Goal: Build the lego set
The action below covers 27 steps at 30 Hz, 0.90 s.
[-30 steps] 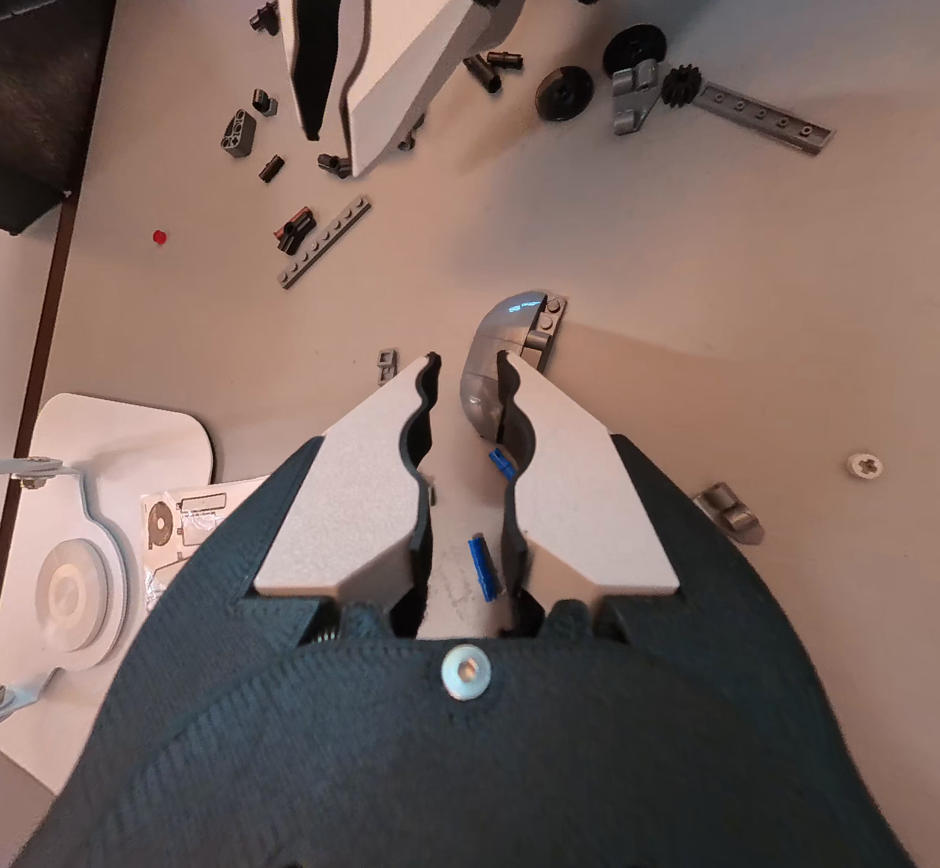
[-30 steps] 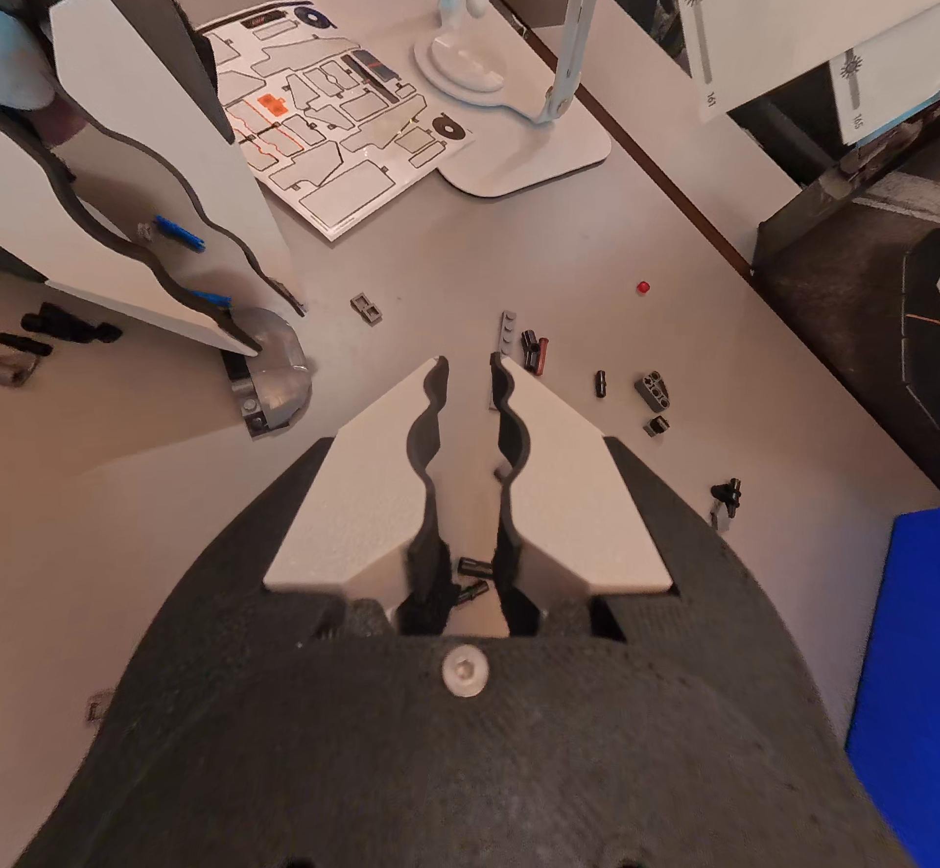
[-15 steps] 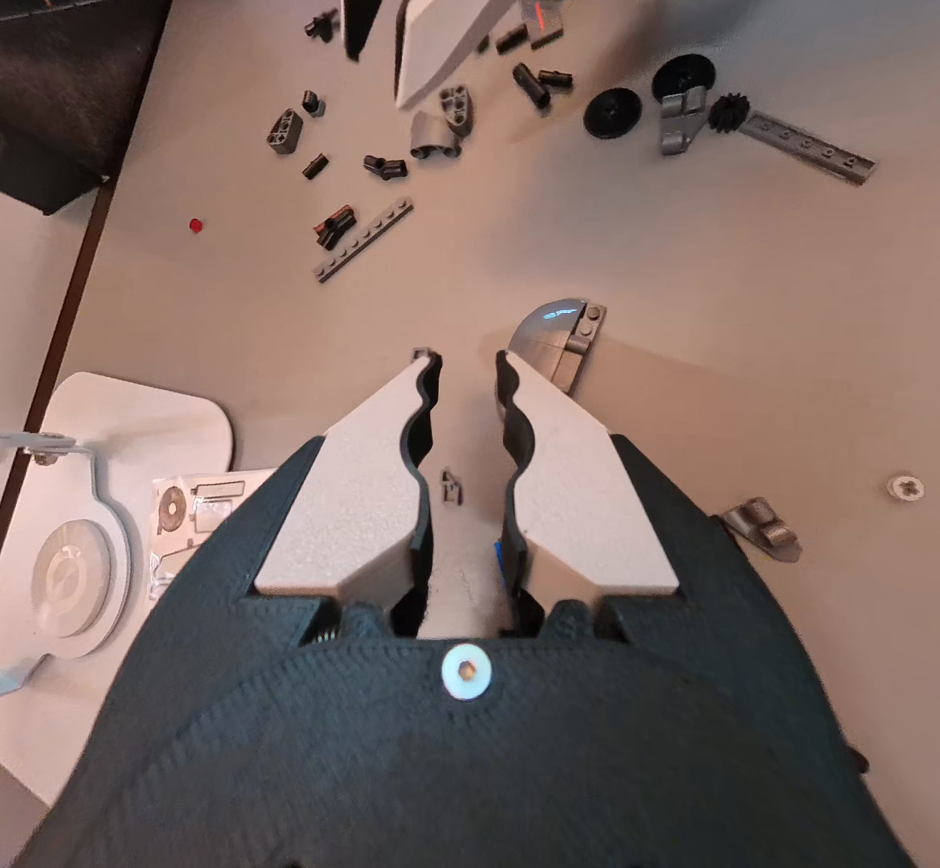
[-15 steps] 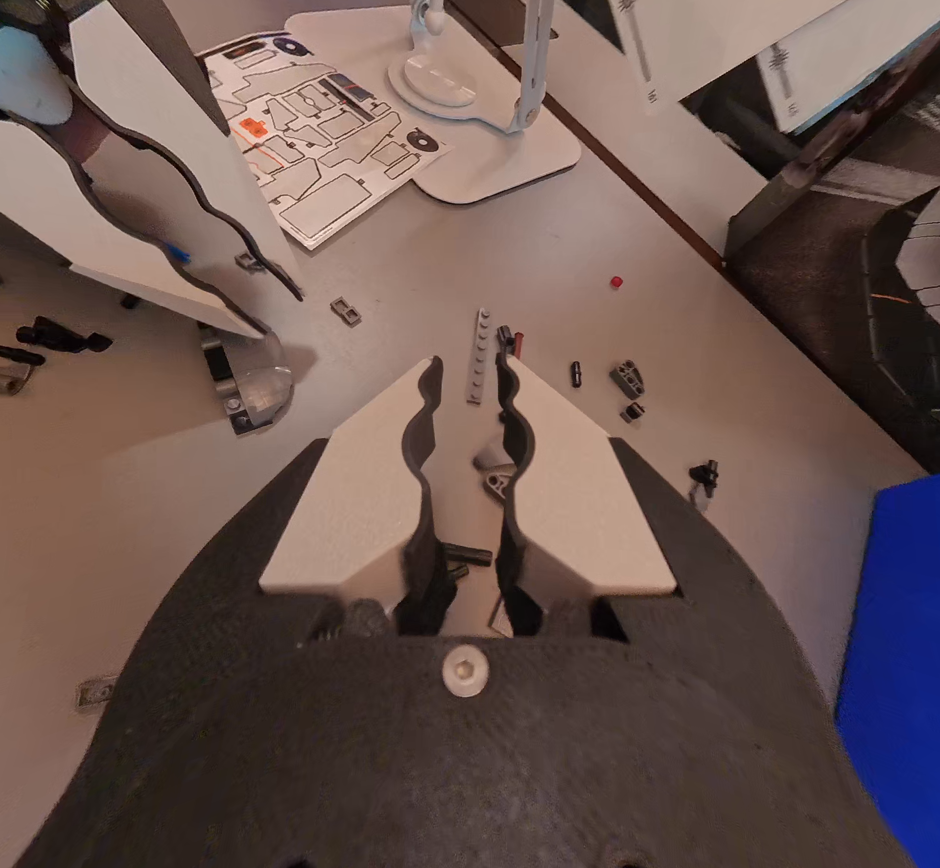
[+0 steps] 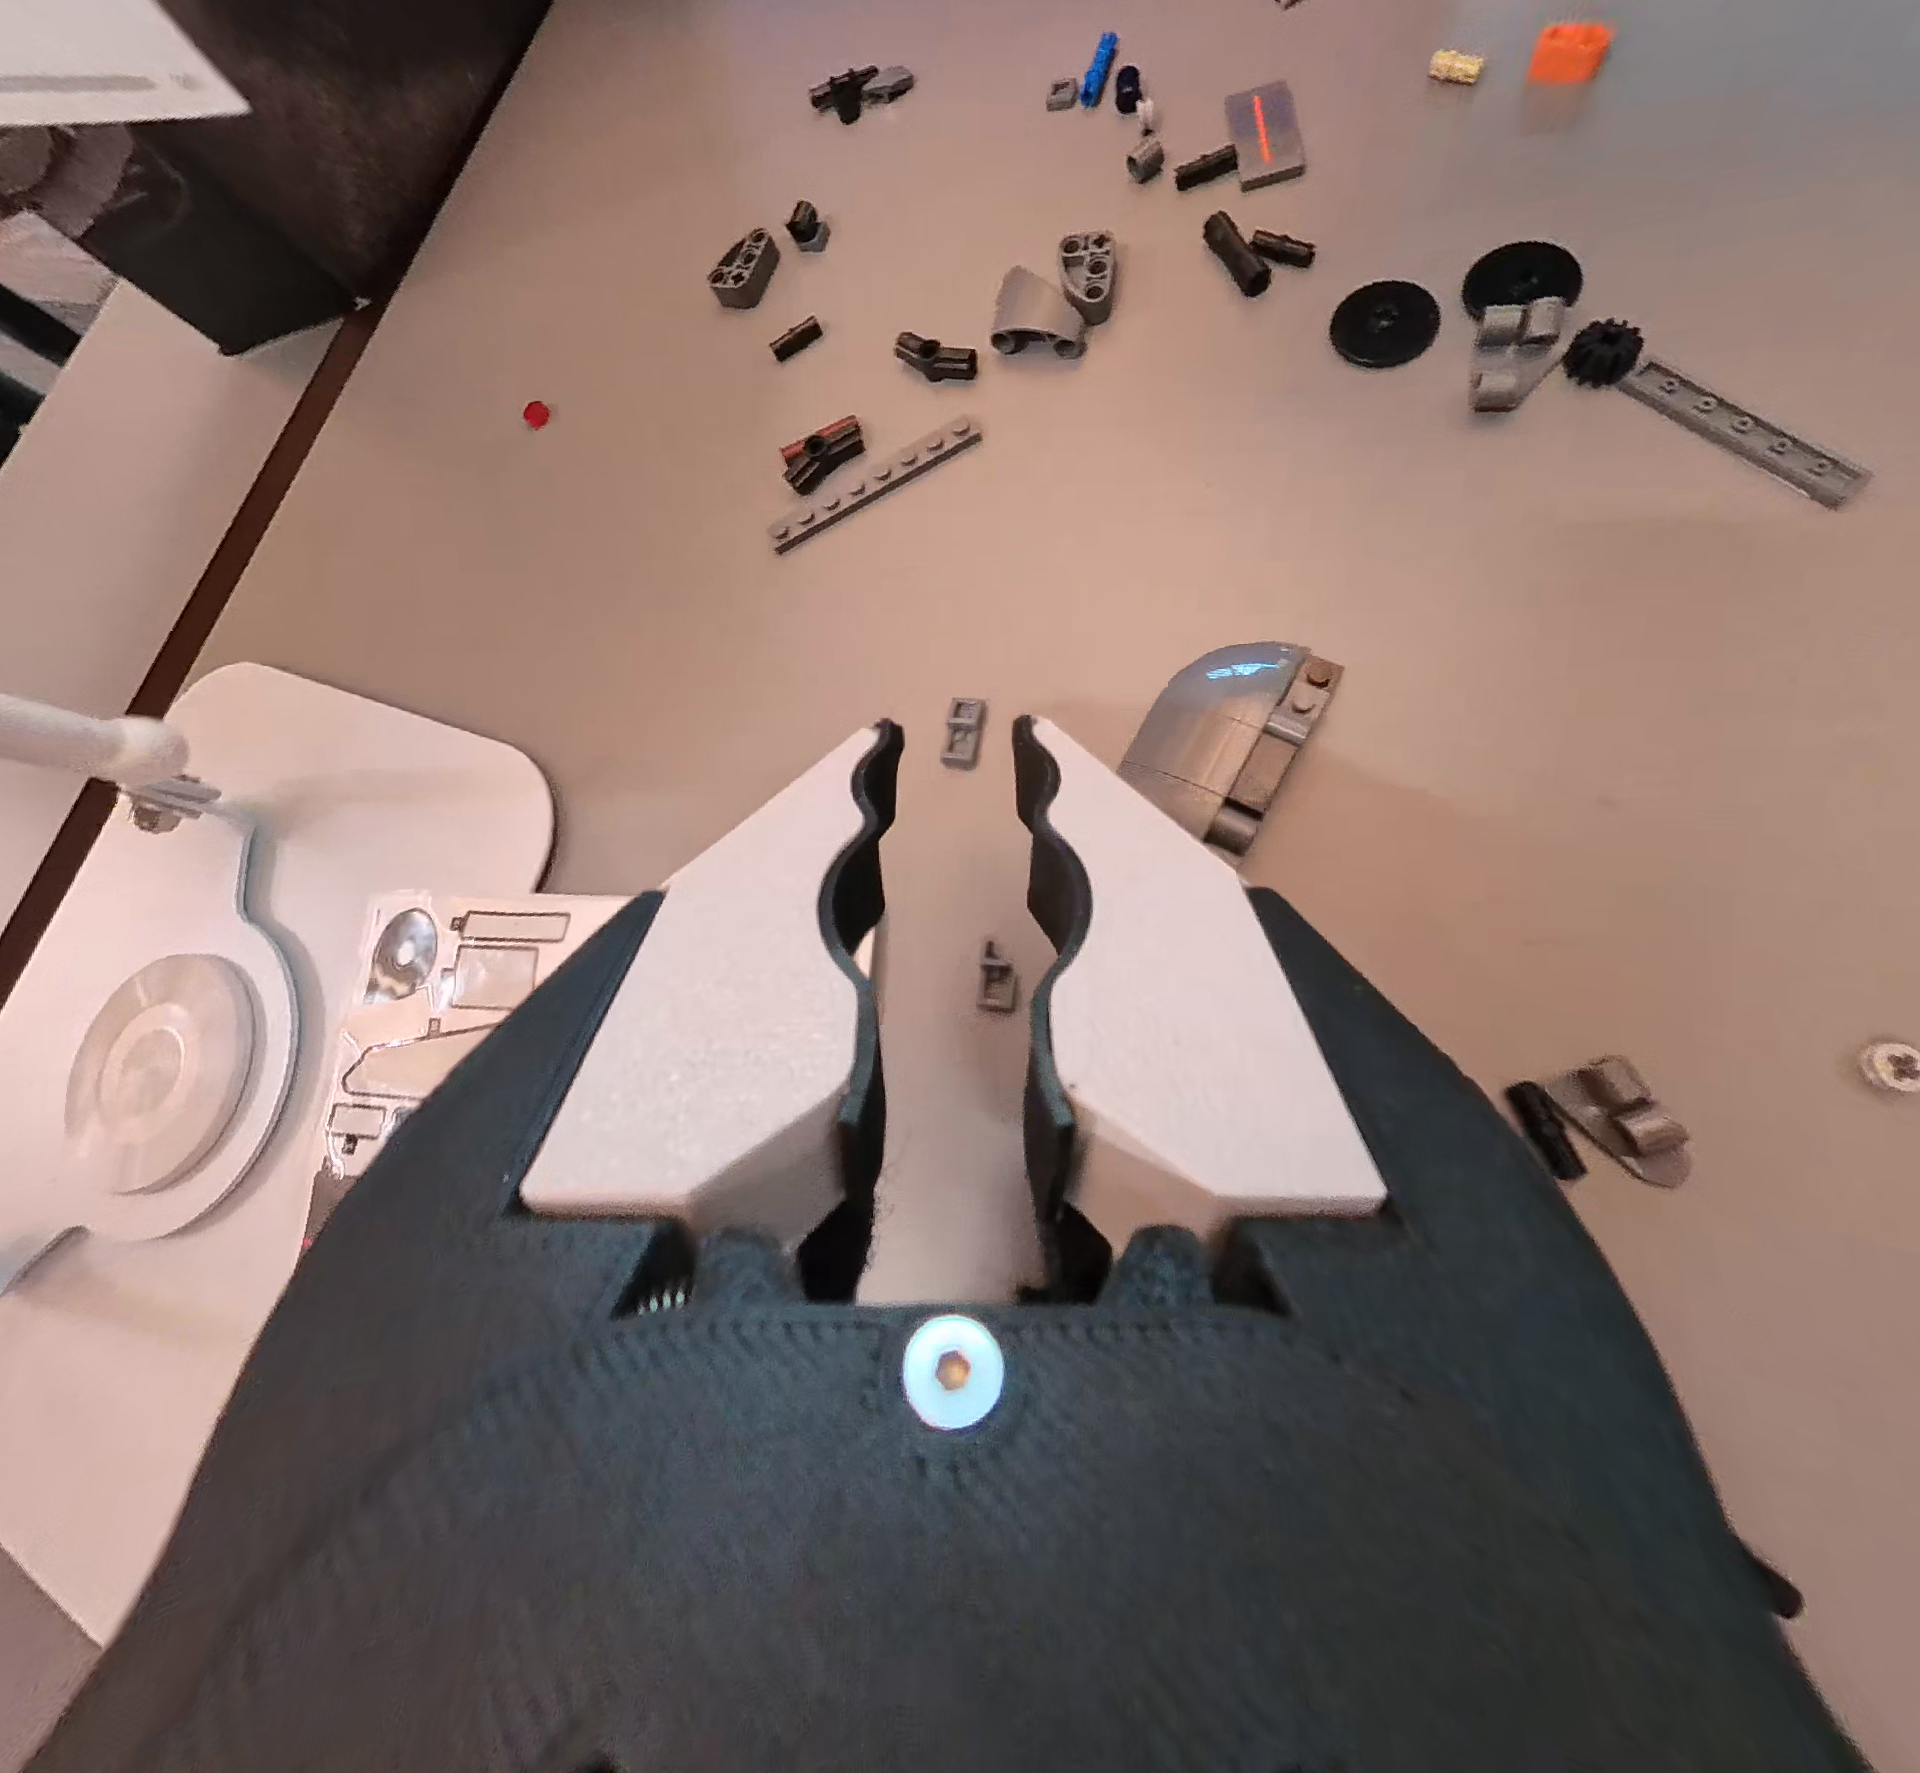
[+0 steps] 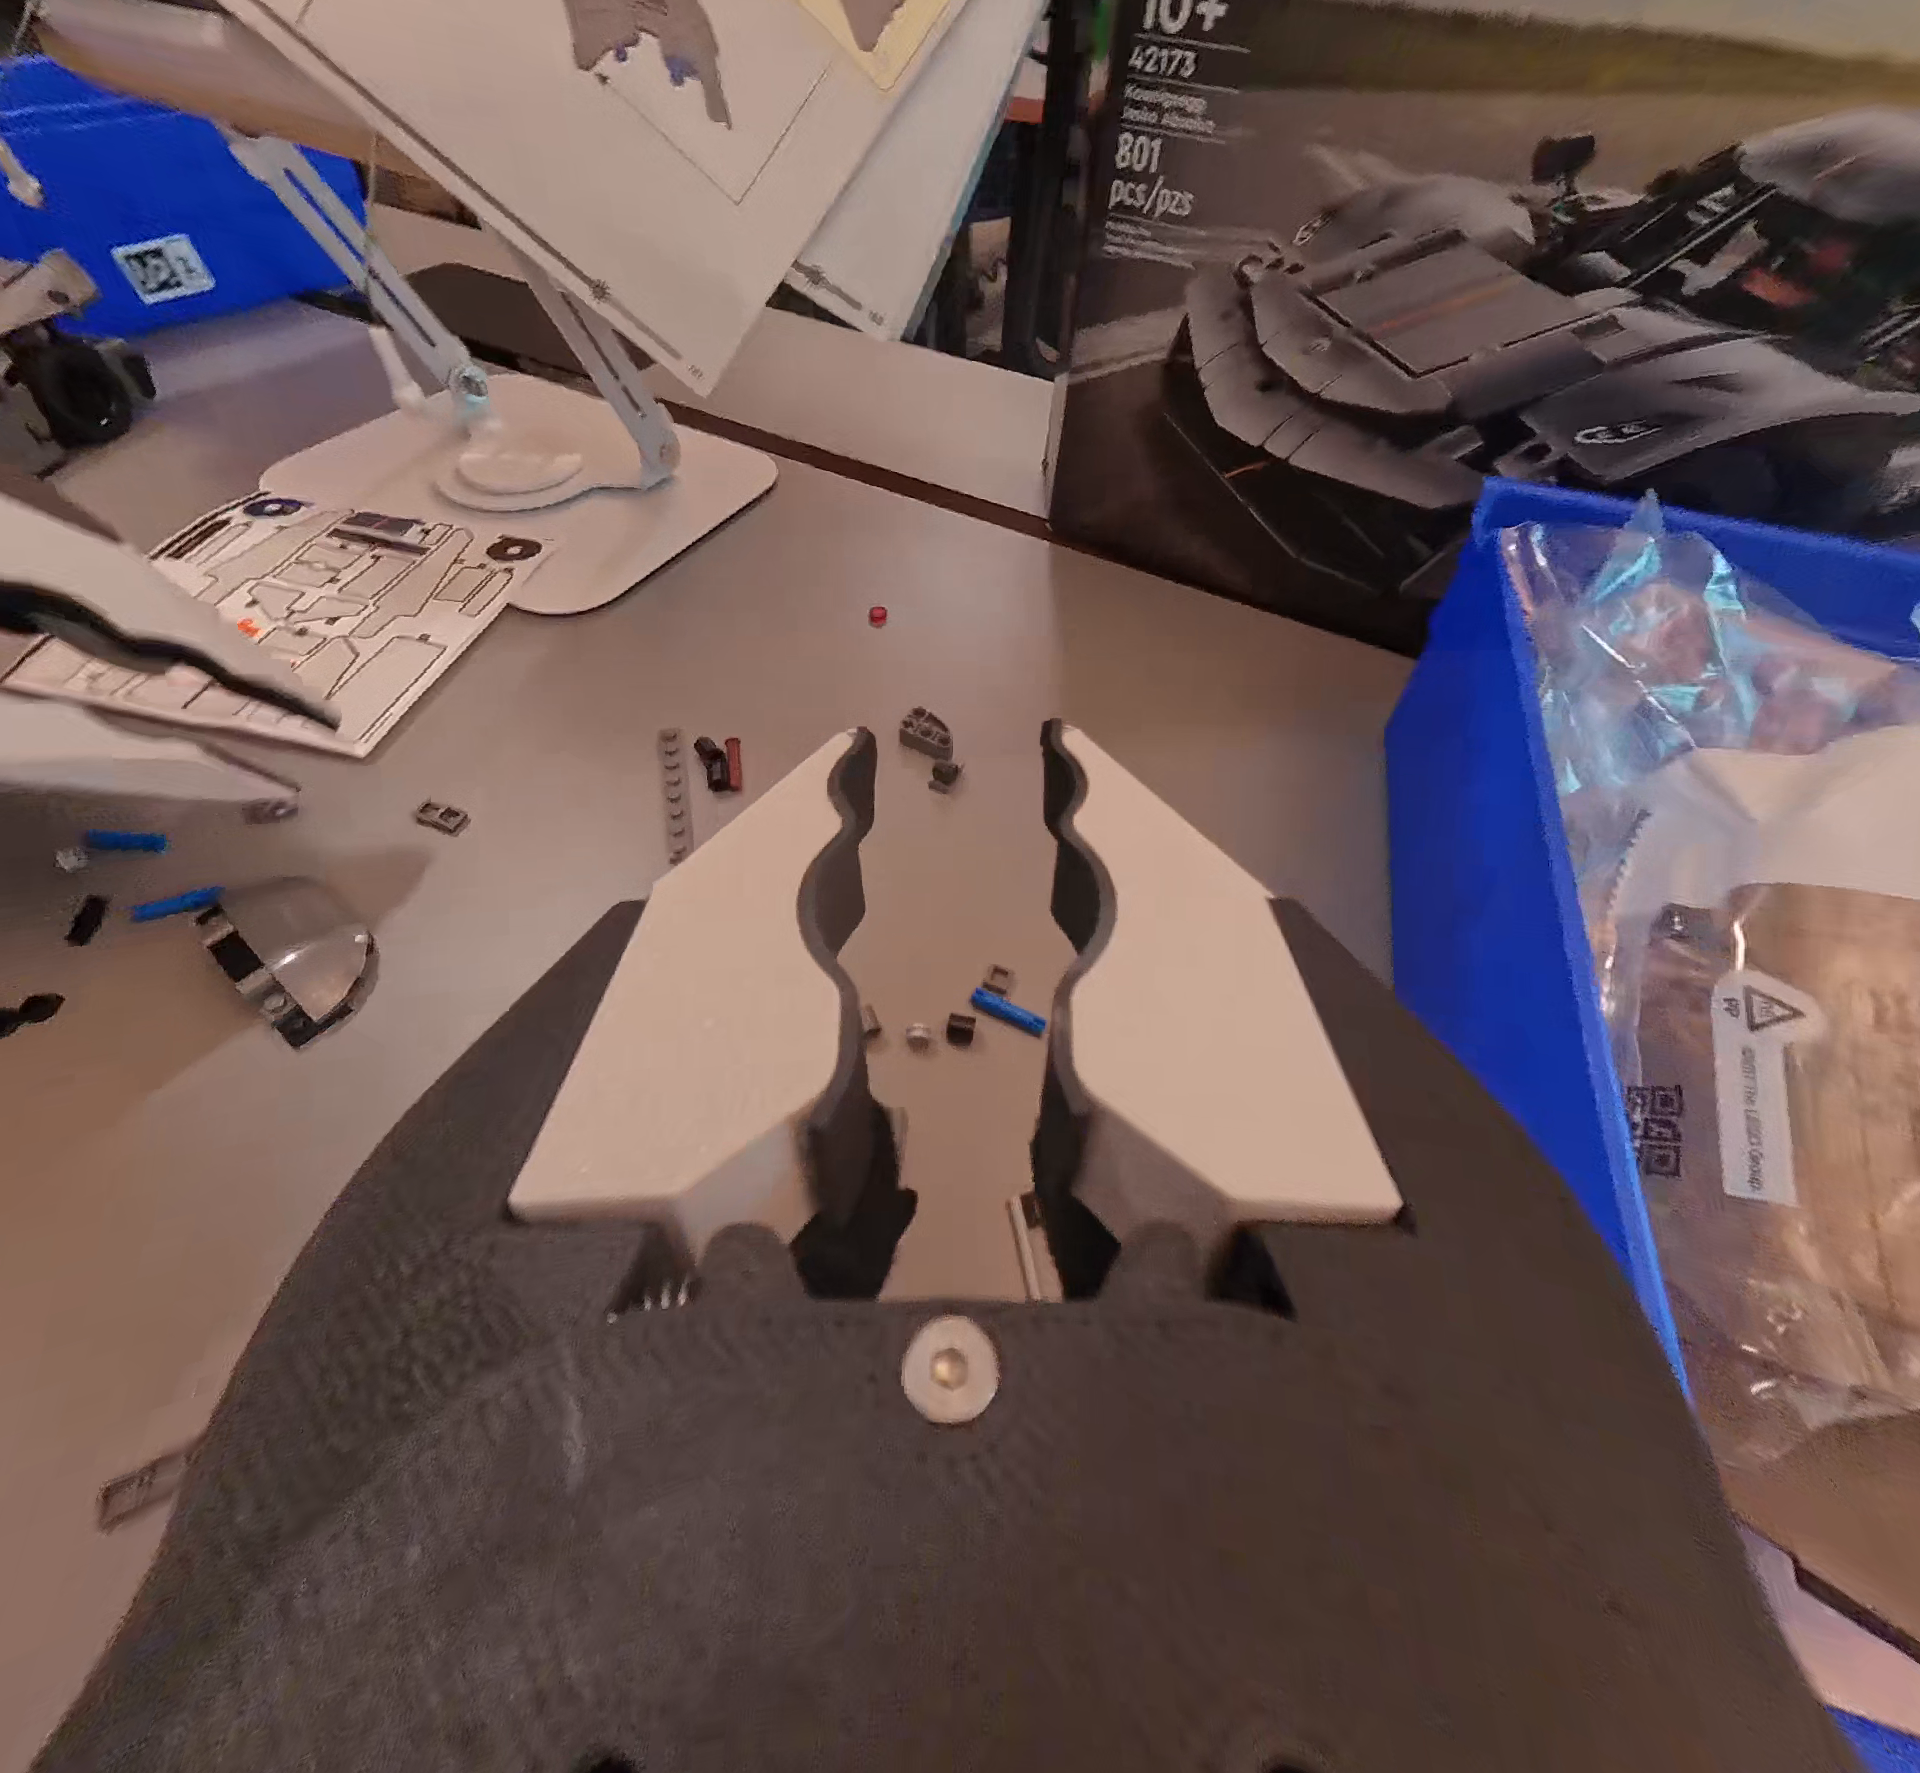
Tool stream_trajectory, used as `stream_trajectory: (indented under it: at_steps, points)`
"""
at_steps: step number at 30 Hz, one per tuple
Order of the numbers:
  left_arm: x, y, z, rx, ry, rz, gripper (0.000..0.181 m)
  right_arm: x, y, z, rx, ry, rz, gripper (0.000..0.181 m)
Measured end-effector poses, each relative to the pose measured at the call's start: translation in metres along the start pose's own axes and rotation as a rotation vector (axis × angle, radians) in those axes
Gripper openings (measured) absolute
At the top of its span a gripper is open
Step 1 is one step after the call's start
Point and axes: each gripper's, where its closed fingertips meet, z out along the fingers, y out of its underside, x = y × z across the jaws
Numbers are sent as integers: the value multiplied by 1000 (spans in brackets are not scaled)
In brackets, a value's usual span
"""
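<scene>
The left gripper (image 5: 954, 736) stands open and empty above the table (image 5: 1351, 601), with a small grey clip piece (image 5: 961, 732) just beyond its tips and the curved grey assembly (image 5: 1226, 736) to their right. The right gripper (image 6: 956, 736) is also open and empty, a blue pin (image 6: 1008, 1009) lying between its fingers and the blue bin (image 6: 1475, 892) at its right.

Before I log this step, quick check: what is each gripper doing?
Left gripper: open, holding nothing, above a small grey piece.
Right gripper: open, holding nothing, over loose pieces on the table.
</scene>
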Motion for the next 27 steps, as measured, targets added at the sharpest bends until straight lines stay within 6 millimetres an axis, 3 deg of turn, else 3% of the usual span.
stream_trajectory:
  at_steps: [4, 9, 13, 16, 21, 27]
  points:
    - [-5, 2, 3, -8, -16, -17, 20, -22, 33, 18, -170, -123, -2, 31]
    - [-10, 4, 2, -16, -35, -14, 20, -53, 63, 38, -333, -197, -158, 33]
    - [-25, 7, -9, 3, -57, -51, 20, -52, 56, 36, -297, -198, -141, 33]
    - [-16, 8, -16, 45, 84, -111, 28, -46, 48, 31, -254, -203, -76, 33]
    - [-28, 20, -22, 14, 64, -124, 25, -50, 49, 31, -253, -219, -73, 34]
    - [-16, 21, -4, -24, 81, -64, 23, -75, 53, 39, -281, -275, -149, 33]
